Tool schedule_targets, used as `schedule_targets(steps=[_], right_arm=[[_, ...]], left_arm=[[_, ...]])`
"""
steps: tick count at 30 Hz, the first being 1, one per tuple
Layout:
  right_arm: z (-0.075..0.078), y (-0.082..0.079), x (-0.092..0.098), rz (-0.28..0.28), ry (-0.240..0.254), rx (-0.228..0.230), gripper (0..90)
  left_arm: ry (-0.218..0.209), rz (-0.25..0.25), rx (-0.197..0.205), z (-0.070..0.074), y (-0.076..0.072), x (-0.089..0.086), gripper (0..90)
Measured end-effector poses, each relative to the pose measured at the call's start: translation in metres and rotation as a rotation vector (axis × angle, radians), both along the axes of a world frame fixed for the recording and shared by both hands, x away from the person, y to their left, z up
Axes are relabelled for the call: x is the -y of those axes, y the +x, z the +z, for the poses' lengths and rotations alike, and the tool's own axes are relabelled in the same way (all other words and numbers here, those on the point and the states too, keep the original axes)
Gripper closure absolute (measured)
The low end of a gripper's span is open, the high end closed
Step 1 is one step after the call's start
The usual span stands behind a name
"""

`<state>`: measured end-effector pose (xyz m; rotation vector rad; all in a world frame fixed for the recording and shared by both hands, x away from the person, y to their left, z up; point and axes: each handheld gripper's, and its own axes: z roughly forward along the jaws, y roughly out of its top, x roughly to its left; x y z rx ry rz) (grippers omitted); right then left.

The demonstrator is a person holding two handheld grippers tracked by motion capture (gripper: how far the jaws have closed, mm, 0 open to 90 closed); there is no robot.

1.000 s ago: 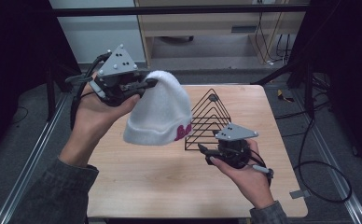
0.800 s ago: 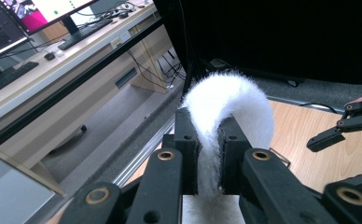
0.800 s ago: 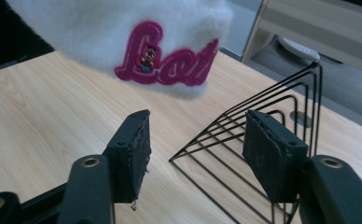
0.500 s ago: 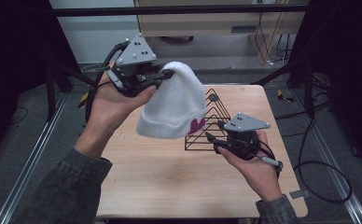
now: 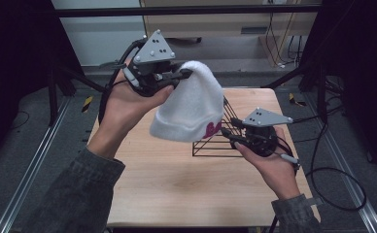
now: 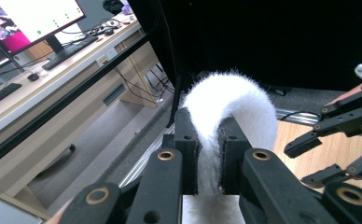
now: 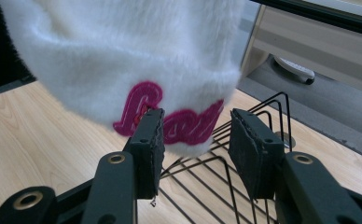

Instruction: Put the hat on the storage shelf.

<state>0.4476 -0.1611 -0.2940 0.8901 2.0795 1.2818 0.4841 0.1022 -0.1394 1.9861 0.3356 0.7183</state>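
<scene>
A pale wooden table stands in a dim room. The left hand-held gripper is clamped on the crown of a fluffy white beanie with pink lettering, which hangs toward five o'clock over a black wire rack. At four o'clock, the right hand-held gripper has its jaws just closing around the hat's rim, pads not yet pressing.

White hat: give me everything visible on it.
The white hat is a fuzzy, fleece-like beanie with pink script lettering on its brim. It hangs in the air above the table, brim down. The left tool is shut on its crown. The right tool has just been closing, brim edge between its jaws, not yet pinched.
</scene>
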Motion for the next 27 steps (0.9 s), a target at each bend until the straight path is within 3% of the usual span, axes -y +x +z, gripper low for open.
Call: schedule_targets(steps=[4, 11, 15, 19, 27], right_arm=[[0.008, 0.01, 0.001, -0.006, 0.013, 0.005, 52.9], [0.026, 0.031, 0.003, 0.006, 0.086, 0.006, 52.8], [0.028, 0.045, 0.002, 0.028, 0.092, -0.019, 66.2], [0.027, 0.054, 0.002, 0.029, 0.073, -0.017, 81.0], [0.028, 0.066, 0.02, -0.063, 0.03, 0.015, 82.7]], left_arm=[[-0.004, -0.012, 0.004, 0.002, 0.003, 0.006, 81.2], [-0.005, -0.022, 0.005, 0.004, 0.012, 0.012, 81.2], [-0.019, -0.034, -0.004, 0.003, 0.018, 0.014, 81.2], [-0.033, -0.034, -0.015, -0.001, 0.026, 0.017, 81.2], [-0.043, -0.01, -0.009, -0.013, 0.049, 0.031, 81.0]])
